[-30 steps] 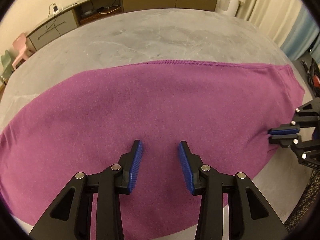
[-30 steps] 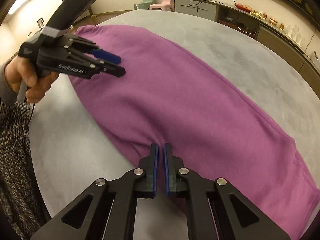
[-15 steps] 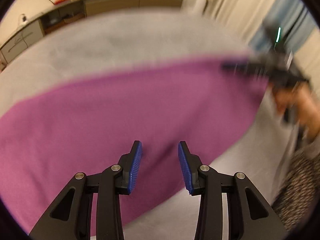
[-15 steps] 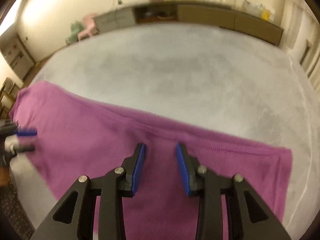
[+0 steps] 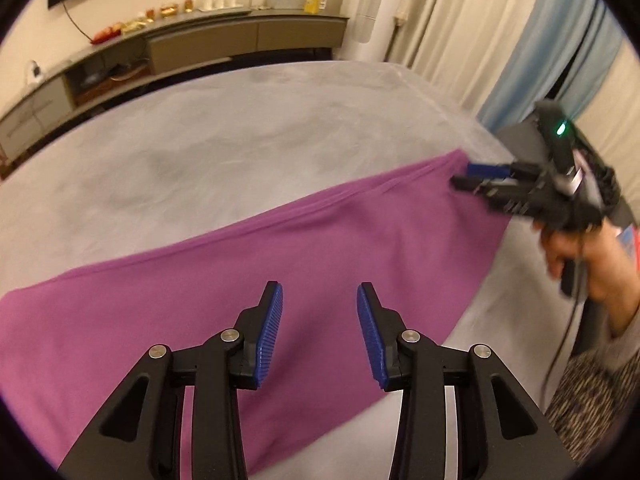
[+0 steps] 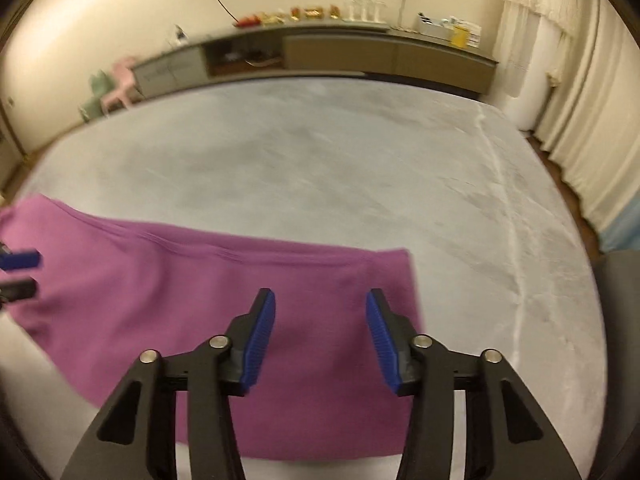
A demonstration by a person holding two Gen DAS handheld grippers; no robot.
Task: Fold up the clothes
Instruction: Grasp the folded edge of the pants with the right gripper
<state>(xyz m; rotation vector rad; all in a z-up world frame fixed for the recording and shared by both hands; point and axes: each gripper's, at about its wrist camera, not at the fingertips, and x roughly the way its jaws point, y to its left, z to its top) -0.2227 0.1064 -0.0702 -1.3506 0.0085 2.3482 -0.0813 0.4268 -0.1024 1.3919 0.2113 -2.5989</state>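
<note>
The right gripper (image 6: pixel 320 336), a second ago clamped on the purple garment's (image 6: pixel 200 300) near edge, has let go and spread wide above it.

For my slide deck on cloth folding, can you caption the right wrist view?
Right gripper open above the purple garment lying flat on the grey table.

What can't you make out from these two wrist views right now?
- Purple garment: the left wrist view loses its near edge behind the left gripper; the left end runs out of frame.
- Same garment in the right wrist view: motion blur hides seams, and the right gripper covers the near hem.
- Garment type: unclear.
- Sideboard items: too small and blurred.
</note>
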